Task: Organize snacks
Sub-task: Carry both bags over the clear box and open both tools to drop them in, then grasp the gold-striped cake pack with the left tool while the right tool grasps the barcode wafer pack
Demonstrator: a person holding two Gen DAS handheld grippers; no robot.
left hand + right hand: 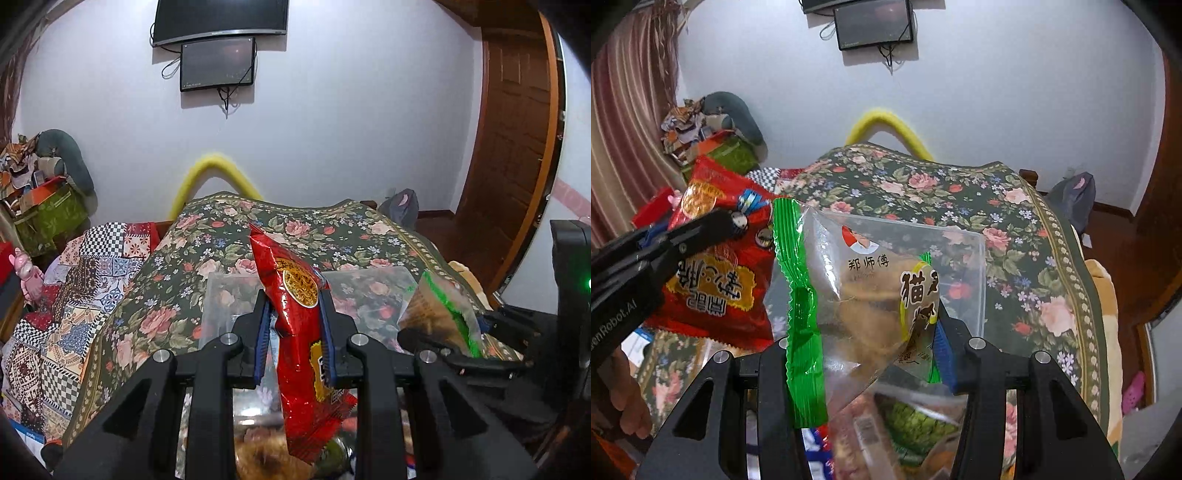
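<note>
- Left gripper (293, 325): closed on the red snack packet (295, 332); the blue pads (263, 332) press the packet from both sides near its middle; the packet stands nearly upright, its top edge above the fingers and its lower end hanging below them.
- Right gripper (871, 354): gripping the clear packet with green ends (857, 295); the packet is tilted, one green sealed end (803, 317) hanging down on the left; brown pieces show inside it.
- Relation of the two: in the right wrist view the red snack packet (716, 266) is held just beside the clear packet, to its left; in the left wrist view the clear packet (439, 314) lies to the right.
- Setting: a clear plastic box (229, 295) lies beyond both grippers on the flowered cloth (295, 221); more wrapped snacks (908, 417) lie below the right gripper; two screens (218, 62) hang on the white wall.
</note>
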